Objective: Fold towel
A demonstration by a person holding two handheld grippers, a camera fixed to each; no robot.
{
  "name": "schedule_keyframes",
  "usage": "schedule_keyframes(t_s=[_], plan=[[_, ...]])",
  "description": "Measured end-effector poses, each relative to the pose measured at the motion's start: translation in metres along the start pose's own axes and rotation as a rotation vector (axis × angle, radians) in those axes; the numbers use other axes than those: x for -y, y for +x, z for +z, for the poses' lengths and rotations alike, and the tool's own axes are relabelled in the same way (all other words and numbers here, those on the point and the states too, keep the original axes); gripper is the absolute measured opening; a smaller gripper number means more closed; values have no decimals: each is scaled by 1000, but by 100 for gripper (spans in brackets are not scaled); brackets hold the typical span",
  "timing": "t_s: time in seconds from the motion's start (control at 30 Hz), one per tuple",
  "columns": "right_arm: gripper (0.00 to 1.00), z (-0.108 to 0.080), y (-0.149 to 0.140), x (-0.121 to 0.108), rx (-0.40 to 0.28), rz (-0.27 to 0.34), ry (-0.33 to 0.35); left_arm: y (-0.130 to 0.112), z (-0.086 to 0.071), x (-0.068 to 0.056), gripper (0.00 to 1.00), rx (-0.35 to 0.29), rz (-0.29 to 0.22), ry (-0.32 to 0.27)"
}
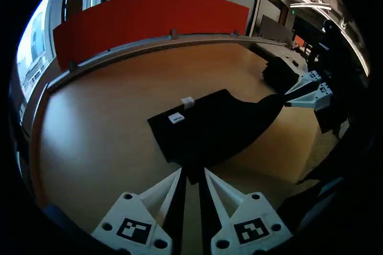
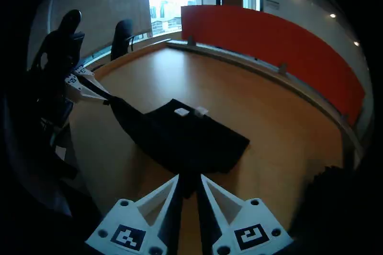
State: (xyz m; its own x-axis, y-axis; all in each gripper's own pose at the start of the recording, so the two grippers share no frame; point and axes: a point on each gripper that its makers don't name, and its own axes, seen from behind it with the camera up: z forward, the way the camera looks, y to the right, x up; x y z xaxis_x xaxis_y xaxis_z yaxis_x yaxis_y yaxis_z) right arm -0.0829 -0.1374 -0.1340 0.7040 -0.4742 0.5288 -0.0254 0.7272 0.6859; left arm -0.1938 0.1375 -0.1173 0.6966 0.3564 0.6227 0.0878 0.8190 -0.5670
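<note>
The black towel [image 1: 215, 126] lies on the wooden counter [image 1: 110, 106], on the near side of the red divider [image 1: 153, 16]. Its edge farthest from the divider is lifted and stretched between the two grippers. The left gripper [image 1: 193, 173] is narrowed onto one corner of that edge, and the right gripper [image 2: 190, 178] pinches the other corner. The edge's long axis runs roughly parallel to the divider, so the fold likely goes toward the divider, over the edge carrying two small white tags [image 1: 176, 118]. The cloth looks soft, matte and limp, sagging between the grips. The counter is smooth and glossy.
</note>
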Motion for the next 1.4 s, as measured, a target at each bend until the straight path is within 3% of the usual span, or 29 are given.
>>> schedule_keyframes(t_s=[0.43,0.97,1.2,1.4], plan=[[17,7,3,-2,15,-11,15,13,11,7,17,-13,0,8],[17,47,19,-58,62,-18,-40,40,62,36,17,-9,-19,22],[17,59,17,-66,86,-14,-33,40,77,43,17,12,-13,21],[17,70,9,-71,113,30,-21,34,91,50,17,35,-15,22]])
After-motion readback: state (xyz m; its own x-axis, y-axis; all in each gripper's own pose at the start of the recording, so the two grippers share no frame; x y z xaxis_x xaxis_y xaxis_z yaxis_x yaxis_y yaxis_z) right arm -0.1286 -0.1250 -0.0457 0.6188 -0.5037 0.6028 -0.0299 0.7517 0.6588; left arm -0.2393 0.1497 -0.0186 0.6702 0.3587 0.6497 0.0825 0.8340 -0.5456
